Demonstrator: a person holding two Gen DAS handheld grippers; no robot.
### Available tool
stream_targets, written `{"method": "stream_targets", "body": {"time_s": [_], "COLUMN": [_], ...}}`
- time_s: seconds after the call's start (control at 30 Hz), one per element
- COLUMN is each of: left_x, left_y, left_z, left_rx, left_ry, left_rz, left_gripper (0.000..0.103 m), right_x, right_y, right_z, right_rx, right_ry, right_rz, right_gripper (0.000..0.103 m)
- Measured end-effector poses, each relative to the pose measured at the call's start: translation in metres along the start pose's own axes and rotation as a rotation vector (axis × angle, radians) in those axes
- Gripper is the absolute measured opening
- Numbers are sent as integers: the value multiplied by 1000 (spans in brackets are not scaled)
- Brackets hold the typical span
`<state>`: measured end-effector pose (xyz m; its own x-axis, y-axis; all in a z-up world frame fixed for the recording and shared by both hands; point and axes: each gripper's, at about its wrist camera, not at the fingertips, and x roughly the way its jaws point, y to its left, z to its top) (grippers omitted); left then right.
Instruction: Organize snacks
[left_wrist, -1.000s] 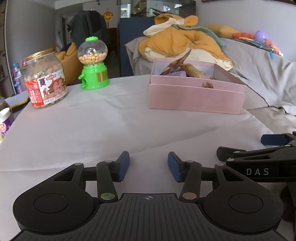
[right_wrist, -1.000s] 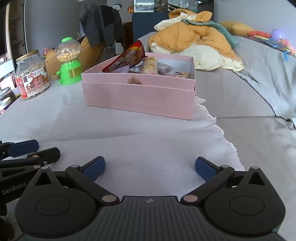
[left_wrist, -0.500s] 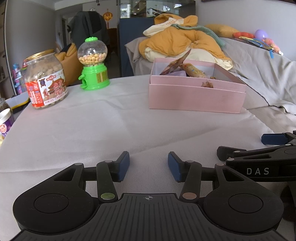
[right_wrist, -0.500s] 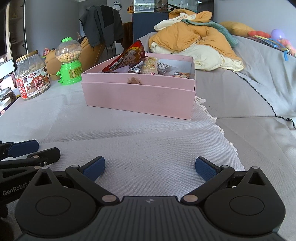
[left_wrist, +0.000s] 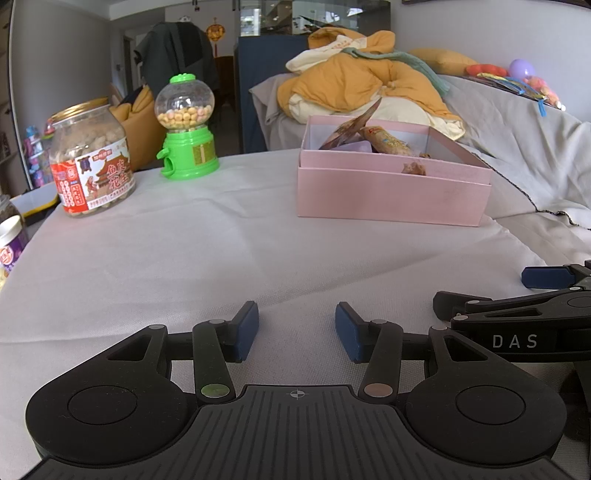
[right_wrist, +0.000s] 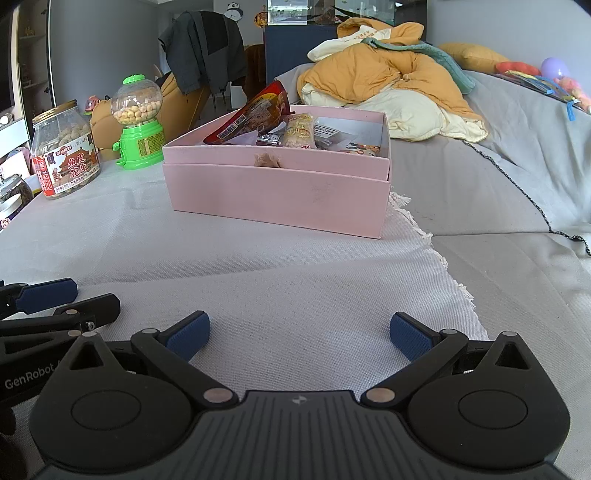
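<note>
My left gripper (left_wrist: 296, 329) hangs low over the near part of the cloth-covered table (left_wrist: 184, 258) with its blue pads a modest gap apart and nothing between them, only bare cloth. My right gripper (right_wrist: 299, 334) sits just beside it, toward the table's right edge, its fingers spread much wider and likewise empty; in the left wrist view its black linkage and one blue pad reach in from the right, and in the right wrist view the left one shows at the lower left. The pink box (right_wrist: 280, 192) stands open toward the far right of the table, close to the fringed right edge of the cloth, well apart from both grippers. Inside it, a red snack packet (right_wrist: 255, 114) leans tilted against the left end, a pale biscuit pack (right_wrist: 300, 131) lies beside it, and a few flat wrappers, too small for me to read, rest toward the right end. A small brownish scrap (right_wrist: 267, 159) sits on the box's near wall at the rim. At the far left corner of the table stand a green candy dispenser (left_wrist: 186, 127) with a clear globe of small round sweets and, nearer the left edge, a peanut jar (left_wrist: 90, 158) with a gold lid and a red label. Beyond the table a heap of orange bedding (left_wrist: 354, 85) lies on a grey-covered sofa.
</note>
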<state>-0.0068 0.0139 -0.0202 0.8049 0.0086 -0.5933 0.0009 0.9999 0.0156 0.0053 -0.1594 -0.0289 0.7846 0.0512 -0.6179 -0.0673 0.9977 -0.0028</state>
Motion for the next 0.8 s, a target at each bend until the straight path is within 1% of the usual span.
{"method": "stream_targets", "body": {"time_s": [0.8], "left_x": [0], "left_y": [-3], "left_z": [0], "left_rx": [7], "left_ry": [1], "left_rz": [5], "left_gripper": [53], "right_x": [0], "right_y": [0], "right_z": [0], "right_rx": [0], "right_ry": [0], "right_rz": [0], "right_gripper": [103]}}
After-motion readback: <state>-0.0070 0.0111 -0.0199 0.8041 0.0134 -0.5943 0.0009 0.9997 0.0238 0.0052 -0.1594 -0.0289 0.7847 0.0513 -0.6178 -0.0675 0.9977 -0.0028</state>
